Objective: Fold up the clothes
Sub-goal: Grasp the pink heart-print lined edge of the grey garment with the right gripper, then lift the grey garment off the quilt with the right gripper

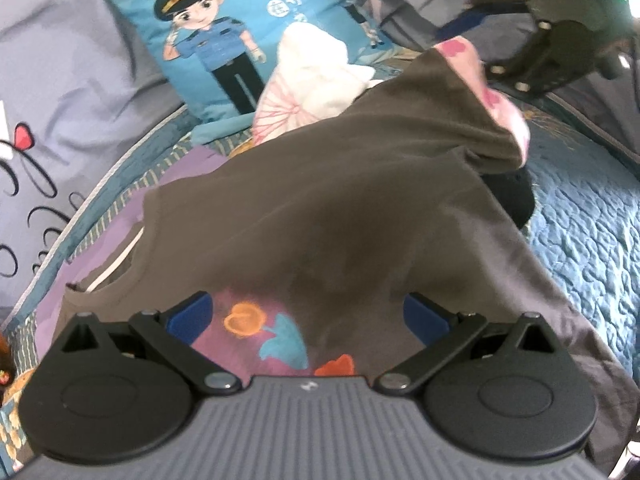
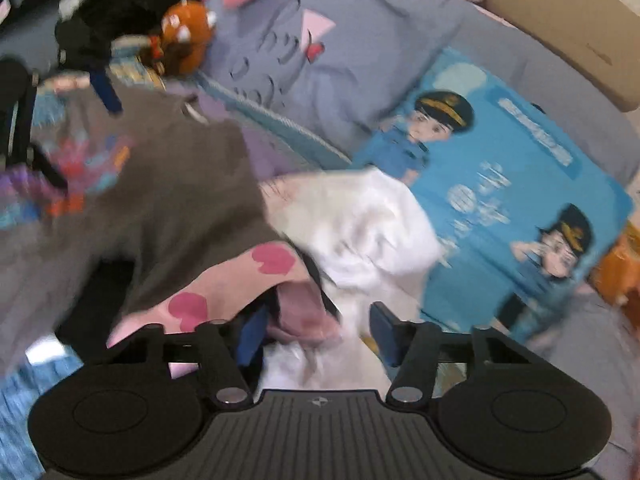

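Home bedroom: quilted bedspread (image 1: 592, 216), cartoon pillows (image 2: 520, 184), plush toy (image 2: 186, 36).

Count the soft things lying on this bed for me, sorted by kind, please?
Pieces of clothing: 2, the brown shirt with its pink patterned lining and a white garment.
Pillows or cushions: 2, the blue cartoon-officer cushion and a grey pillow.
Plush toys: 1, an orange-brown plush toy.
Quilted blue bedspread: 1.
Total: 6.

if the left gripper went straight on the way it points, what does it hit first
Most likely the brown shirt, directly ahead of the open left gripper and already under its fingers; depth is hard to judge in the fisheye view.
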### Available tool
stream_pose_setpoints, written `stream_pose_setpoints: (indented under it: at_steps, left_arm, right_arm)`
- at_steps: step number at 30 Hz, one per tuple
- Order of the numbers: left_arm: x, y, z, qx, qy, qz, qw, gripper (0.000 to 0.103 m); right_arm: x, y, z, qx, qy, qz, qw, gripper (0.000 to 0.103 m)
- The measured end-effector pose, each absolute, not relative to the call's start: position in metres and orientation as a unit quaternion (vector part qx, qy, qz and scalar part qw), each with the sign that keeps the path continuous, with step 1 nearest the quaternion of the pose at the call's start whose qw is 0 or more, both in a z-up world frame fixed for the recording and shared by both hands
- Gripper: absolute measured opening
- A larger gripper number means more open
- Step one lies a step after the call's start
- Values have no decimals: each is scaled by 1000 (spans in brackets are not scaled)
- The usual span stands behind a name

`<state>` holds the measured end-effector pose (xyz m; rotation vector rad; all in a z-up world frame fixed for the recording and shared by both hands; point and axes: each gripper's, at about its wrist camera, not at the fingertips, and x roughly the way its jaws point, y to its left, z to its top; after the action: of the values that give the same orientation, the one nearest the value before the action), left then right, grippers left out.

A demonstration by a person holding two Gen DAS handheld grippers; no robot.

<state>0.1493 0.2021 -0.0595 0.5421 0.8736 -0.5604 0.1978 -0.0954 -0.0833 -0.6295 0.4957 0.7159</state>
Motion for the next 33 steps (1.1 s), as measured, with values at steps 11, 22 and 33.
stream_pose_setpoints:
  at_steps: [11, 22, 33]
  left_arm:
    - [147, 203, -64, 250, 419, -263, 832, 103]
    - [141, 211, -56, 241, 414, -262, 838, 103]
    - [138, 224, -66, 242, 424, -254, 835, 103]
  right_arm:
    - [210, -85, -71, -287, 256, 337, 859, 4]
    - [242, -81, -8, -250, 269, 238, 899, 4]
    - [283, -96, -64, -200, 348, 217, 890, 6]
